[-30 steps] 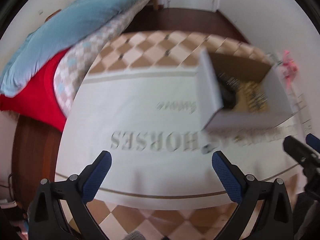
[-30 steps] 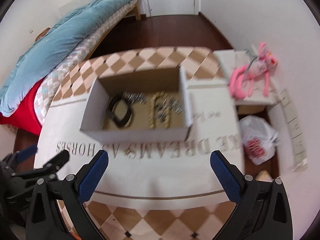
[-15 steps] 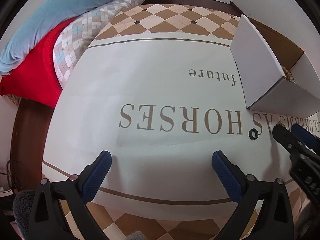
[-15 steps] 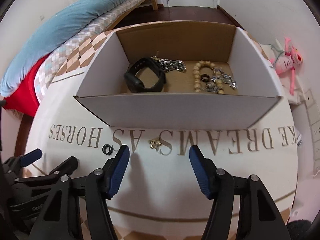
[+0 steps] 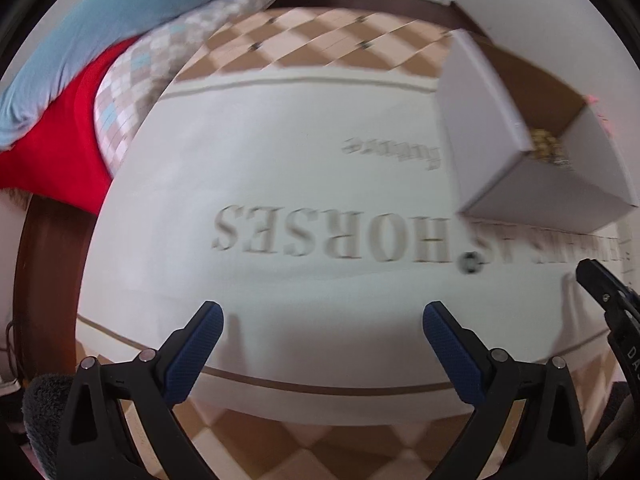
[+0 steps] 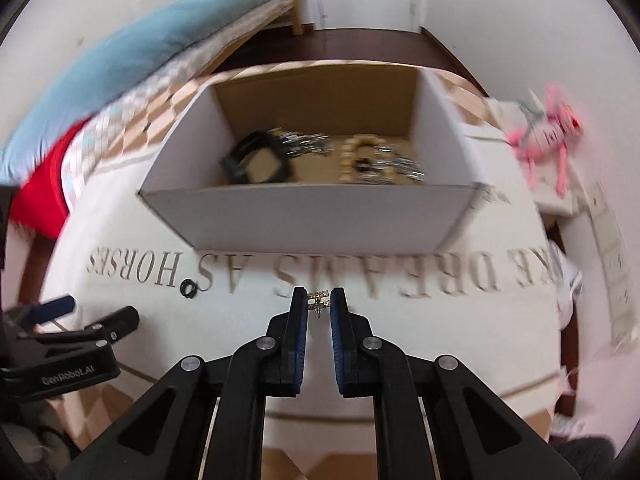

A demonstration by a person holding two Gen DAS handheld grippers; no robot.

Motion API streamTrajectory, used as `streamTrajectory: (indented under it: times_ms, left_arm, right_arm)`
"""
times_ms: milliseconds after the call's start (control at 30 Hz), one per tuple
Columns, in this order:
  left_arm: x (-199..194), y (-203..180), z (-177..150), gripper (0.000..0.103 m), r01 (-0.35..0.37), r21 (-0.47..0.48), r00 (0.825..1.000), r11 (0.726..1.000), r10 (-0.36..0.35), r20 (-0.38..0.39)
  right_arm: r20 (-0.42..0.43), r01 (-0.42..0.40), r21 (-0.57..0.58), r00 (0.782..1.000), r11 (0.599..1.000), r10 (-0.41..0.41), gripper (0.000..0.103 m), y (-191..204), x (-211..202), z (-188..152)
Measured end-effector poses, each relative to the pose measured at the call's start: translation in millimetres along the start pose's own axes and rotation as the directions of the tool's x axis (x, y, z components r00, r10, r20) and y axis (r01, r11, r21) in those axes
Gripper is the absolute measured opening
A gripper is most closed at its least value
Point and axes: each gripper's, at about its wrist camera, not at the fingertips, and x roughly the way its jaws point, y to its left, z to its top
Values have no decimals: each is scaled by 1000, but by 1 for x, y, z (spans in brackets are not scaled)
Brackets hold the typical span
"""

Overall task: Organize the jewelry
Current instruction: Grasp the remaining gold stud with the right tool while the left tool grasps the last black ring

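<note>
Right gripper (image 6: pixel 319 300) jaws nearly together, just been closing, pinching small gold earring (image 6: pixel 319 299) between the blue pad tips. Ends of the piece against both pads; a short pin hanging down in the slit between. Whether already clear of the cloth: cannot tell.

Left gripper (image 5: pixel 323 322) jaws spread wide, nothing between, only bare white cloth (image 5: pixel 280 152) beneath. Probably kept out of the way, free for the next piece.

Black ring (image 6: pixel 189 289) loose on the cloth, off to the left of the closed jaws and a little ahead, beside the printed lettering. Same ring ahead and to the right of the open left jaws. Likely next for pick-up.

Cardboard box (image 6: pixel 308 216) straight ahead of the right jaws, near wall just beyond the lettering. Inside: black watch (image 6: pixel 256 158) at left, silver chain (image 6: pixel 308 142) in the middle, bead bracelet (image 6: pixel 362 158) at right, blurred. Box evidently the collecting place, hence set within easy reach of both grippers.

Grip taken at the very tips, sensible for so small a thing; slip risk judged real, piece thin and irregular. Lift and carry over the near wall still to do.
</note>
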Motion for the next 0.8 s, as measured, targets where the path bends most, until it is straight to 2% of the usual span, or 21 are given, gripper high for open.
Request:
streamTrajectory:
  times_ms: [133, 200, 367, 467, 533, 600, 700, 767, 800]
  left_arm:
    - [-4, -31, 6, 101, 46, 36, 999, 998, -46, 19]
    - [-2, -46, 10, 90, 51, 60, 999, 997, -52, 17]
    - [7, -68, 14, 81, 30, 87, 999, 996, -31, 8]
    - [10, -72, 14, 65, 38, 91, 999, 995, -38, -4]
    - [11, -71, 13, 60, 44, 93, 999, 995, -44, 4]
    - [9, -72, 13, 39, 47, 105, 999, 993, -49, 18]
    - [8, -76, 14, 19, 50, 114, 998, 992, -53, 24]
    - [8, -79, 14, 11, 54, 126, 998, 991, -58, 27]
    - [7, -79, 14, 10, 57, 127, 998, 990, -61, 27]
  right_arm:
    - [7, 13, 53, 1000, 999, -13, 12, -24, -10, -1]
    - [-2, 29, 61, 1000, 998, -29, 12, -32, -9, -2]
    - [-7, 61, 88, 998, 994, -60, 12, -44, -6, -5]
    - [-3, 63, 105, 998, 993, -63, 12, -48, -7, -5]
    - [0, 63, 109, 998, 992, -64, 12, -51, -7, -4]
    - [0, 63, 115, 998, 991, -63, 12, -52, -7, -3]
    - [-2, 61, 121, 998, 991, -62, 12, -53, -6, -2]
    - [-4, 60, 123, 998, 991, -60, 12, -53, -5, -2]
    - [-3, 60, 125, 998, 990, -60, 12, -53, -6, -3]
